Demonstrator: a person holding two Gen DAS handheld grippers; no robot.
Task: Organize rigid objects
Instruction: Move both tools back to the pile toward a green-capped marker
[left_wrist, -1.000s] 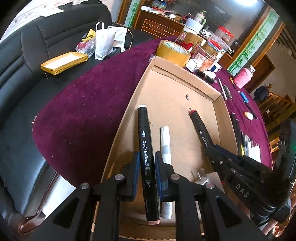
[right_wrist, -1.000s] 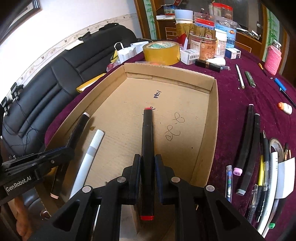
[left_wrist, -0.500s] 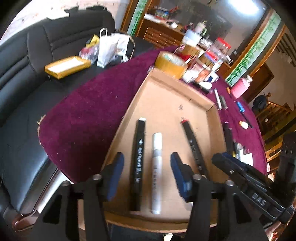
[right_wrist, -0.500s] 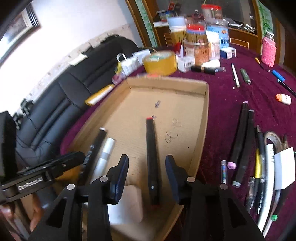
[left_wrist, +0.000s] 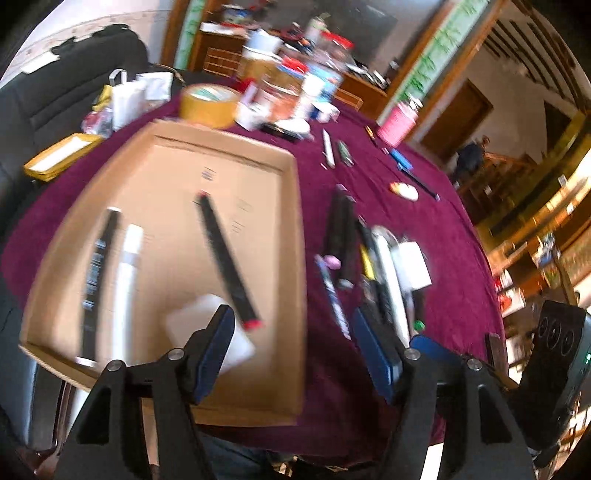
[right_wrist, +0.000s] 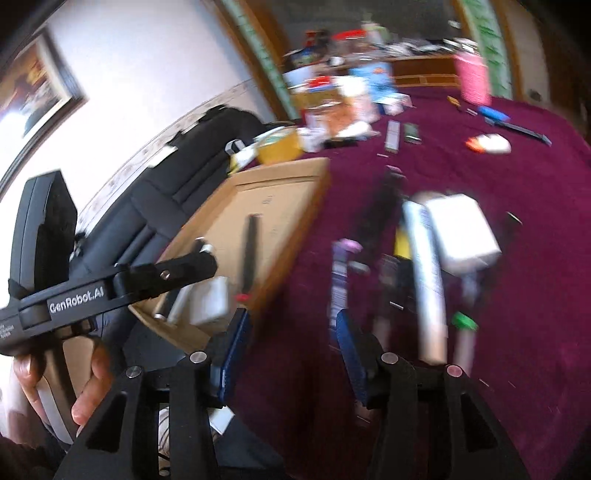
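A shallow cardboard tray (left_wrist: 295, 236) lies on the purple tablecloth. In it lie a black marker (left_wrist: 96, 273), a white marker (left_wrist: 125, 280), a red-capped black marker (left_wrist: 225, 254) and a white block (left_wrist: 207, 328). My left gripper (left_wrist: 295, 354) is open and empty above the tray's near right corner. My right gripper (right_wrist: 291, 354) is open and empty above the cloth, right of the tray (right_wrist: 295, 236). A heap of loose pens and markers (left_wrist: 369, 258) lies right of the tray; it also shows blurred in the right wrist view (right_wrist: 406, 258).
A tape roll (left_wrist: 208, 105), jars and boxes (left_wrist: 291, 92) crowd the table's far side. A pink cup (left_wrist: 397, 122), a white pen (left_wrist: 328, 153) and a blue pen (left_wrist: 402, 160) lie far right. A black sofa (left_wrist: 55, 103) stands left with a yellow box (left_wrist: 61, 155).
Both grippers have opened wider, let go of their markers, drawn back and swung to the right. The markers stay in the tray.
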